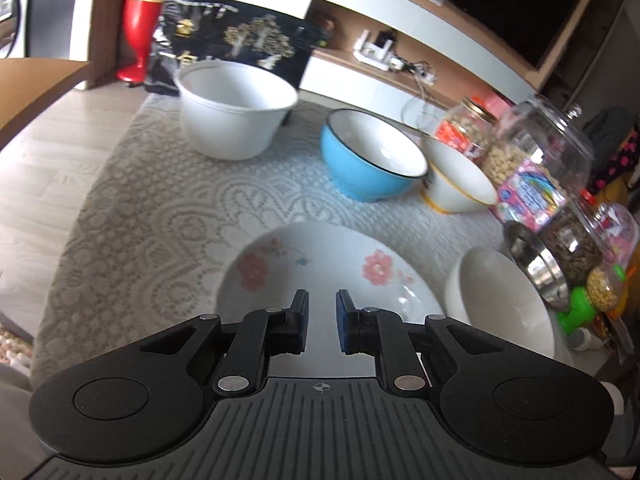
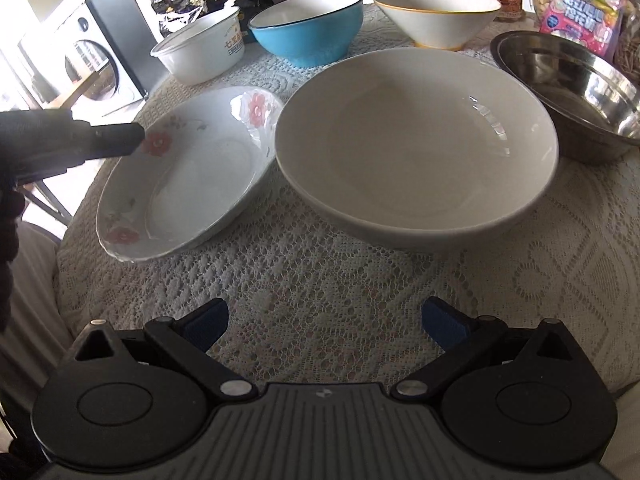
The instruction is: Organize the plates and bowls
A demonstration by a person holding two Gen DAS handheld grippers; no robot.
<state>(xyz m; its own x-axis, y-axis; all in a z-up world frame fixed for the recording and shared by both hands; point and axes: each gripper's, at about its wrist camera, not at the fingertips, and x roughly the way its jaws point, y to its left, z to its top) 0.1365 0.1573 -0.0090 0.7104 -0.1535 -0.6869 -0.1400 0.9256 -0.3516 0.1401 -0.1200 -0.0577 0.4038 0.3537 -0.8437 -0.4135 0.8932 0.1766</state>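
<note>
A flowered white plate point(image 1: 320, 268) point(image 2: 192, 176) is tilted, its right rim leaning on a large white bowl point(image 2: 416, 148) point(image 1: 508, 304). My left gripper point(image 1: 322, 312) is over the plate's near-left rim, jaws narrowly apart; whether they pinch the rim is hidden. It shows in the right wrist view point(image 2: 120, 136) at that rim. My right gripper point(image 2: 324, 320) is open and empty, low over the cloth in front of the large bowl. Behind stand a white tub bowl point(image 1: 236, 108) point(image 2: 200, 52), a blue bowl point(image 1: 372, 156) point(image 2: 308, 28) and a yellow-rimmed bowl point(image 1: 456, 176) point(image 2: 436, 12).
A steel bowl point(image 2: 568, 84) point(image 1: 536, 256) sits right of the large bowl. Snack jars and packets point(image 1: 532, 160) crowd the table's right edge. A black bag point(image 1: 232, 44) and red vase point(image 1: 140, 24) stand behind. A lace cloth point(image 2: 340, 264) covers the round table.
</note>
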